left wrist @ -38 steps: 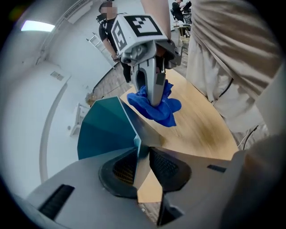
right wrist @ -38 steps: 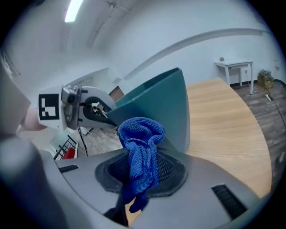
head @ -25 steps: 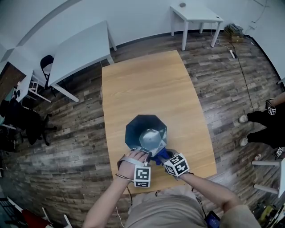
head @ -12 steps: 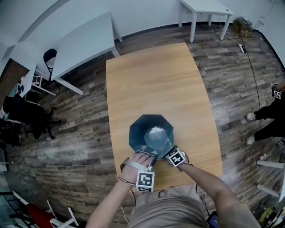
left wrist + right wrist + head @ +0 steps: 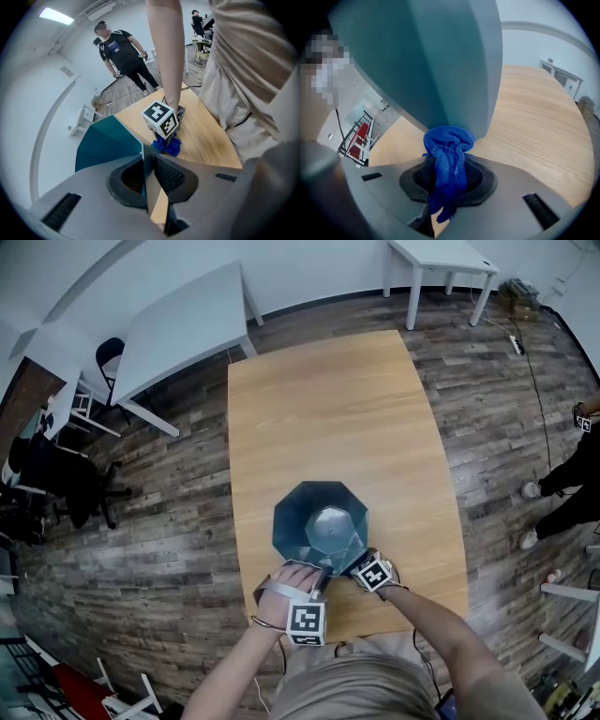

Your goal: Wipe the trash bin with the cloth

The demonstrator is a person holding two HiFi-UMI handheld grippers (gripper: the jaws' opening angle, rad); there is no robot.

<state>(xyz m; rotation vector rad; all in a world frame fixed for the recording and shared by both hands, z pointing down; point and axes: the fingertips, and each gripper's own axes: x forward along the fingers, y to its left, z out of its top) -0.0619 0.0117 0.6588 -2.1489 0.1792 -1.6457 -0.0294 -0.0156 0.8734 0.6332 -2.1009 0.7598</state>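
A teal faceted trash bin stands upright near the front of the wooden table. My left gripper is shut on the bin's near rim; in the left gripper view the thin wall of the bin runs between the jaws of that gripper. My right gripper sits low beside the bin's near right side. It is shut on a bunched blue cloth, which presses against the bin's outer wall close to the tabletop. The cloth also shows under the right gripper's marker cube.
The table's front edge is close to both hands. A person in black stands across the room, and another person's legs are at the right edge. White tables and dark chairs stand on the wood floor.
My right gripper has slid down the bin's near side with the cloth, from near the rim to close above the table. The left gripper has kept its hold on the rim.
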